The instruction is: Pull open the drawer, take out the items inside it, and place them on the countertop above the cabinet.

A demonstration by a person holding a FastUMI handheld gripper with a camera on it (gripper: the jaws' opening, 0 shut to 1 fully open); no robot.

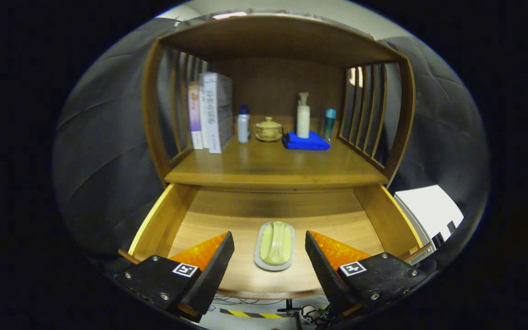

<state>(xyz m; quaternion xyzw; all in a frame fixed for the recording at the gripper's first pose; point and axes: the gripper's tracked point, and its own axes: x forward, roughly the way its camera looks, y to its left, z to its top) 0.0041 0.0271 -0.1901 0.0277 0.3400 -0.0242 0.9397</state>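
- Tongs (269,250) sit closest to us, with the two fingers spread wide apart and holding nothing.
- Between the fingers, a bit toward 12 o'clock from the tips, lies a soap dish (274,245) with a pale green thing on it. Neither finger touches it.
- That dish rests on the floor of the drawer (167,220), which is pulled out and open.
- At 12 o'clock past the drawer is the wooden counter (273,167), under a wooden roof.
- At the back of the counter, from 9 o'clock to 3 o'clock, stand some books (211,112), a small bottle with a blue cap (243,123), a tan pot with a lid (268,129), a white pump bottle (303,116) and a thin teal bottle (329,123).
- A folded blue cloth (306,141) lies just in front of the pump bottle.
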